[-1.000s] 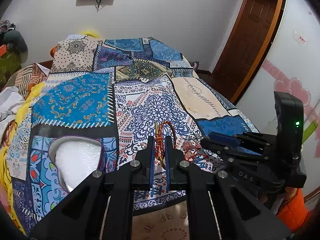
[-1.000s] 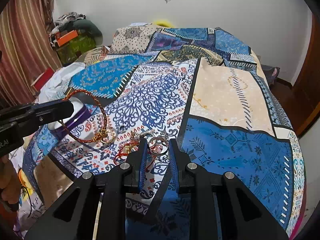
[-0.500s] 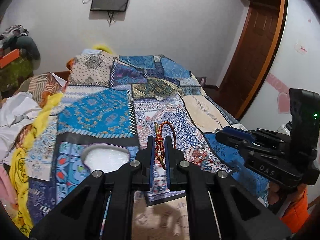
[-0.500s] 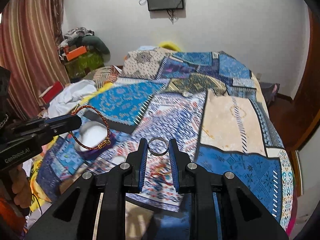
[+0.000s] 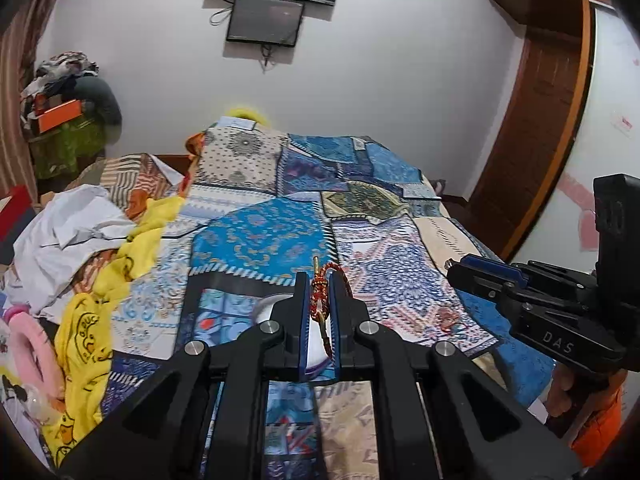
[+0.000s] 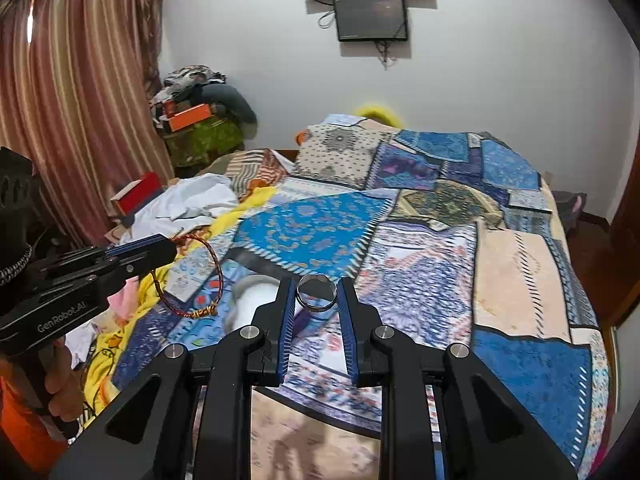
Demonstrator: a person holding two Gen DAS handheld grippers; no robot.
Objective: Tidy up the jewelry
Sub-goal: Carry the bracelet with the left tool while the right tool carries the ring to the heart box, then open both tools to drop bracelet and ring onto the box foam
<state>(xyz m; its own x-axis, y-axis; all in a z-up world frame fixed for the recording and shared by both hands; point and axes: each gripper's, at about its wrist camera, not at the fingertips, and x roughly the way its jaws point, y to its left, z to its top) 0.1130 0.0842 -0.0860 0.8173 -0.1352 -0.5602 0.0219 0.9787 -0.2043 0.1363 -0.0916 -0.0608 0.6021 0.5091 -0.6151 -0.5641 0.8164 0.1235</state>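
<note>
My left gripper (image 5: 320,280) is shut on a red and gold braided bracelet (image 5: 320,300), held above the bed; in the right wrist view the bracelet (image 6: 200,280) hangs as a loop from the left gripper (image 6: 168,250). My right gripper (image 6: 316,284) is shut on a silver ring (image 6: 316,298), also lifted; it shows at the right of the left wrist view (image 5: 460,270). A white jewelry box with a purple rim (image 6: 256,300) lies on the bedspread below, partly hidden behind the fingers (image 5: 272,308).
The patchwork bedspread (image 6: 440,240) covers the bed. White and yellow clothes (image 5: 100,240) are piled on its left side. A curtain (image 6: 72,120) hangs left, a wooden door (image 5: 540,140) stands right, a wall screen (image 6: 370,16) is at the back.
Both grippers have risen and tilted up away from the bedspread, each still holding its piece. The loose jewelry pile has dropped out of sight.
</note>
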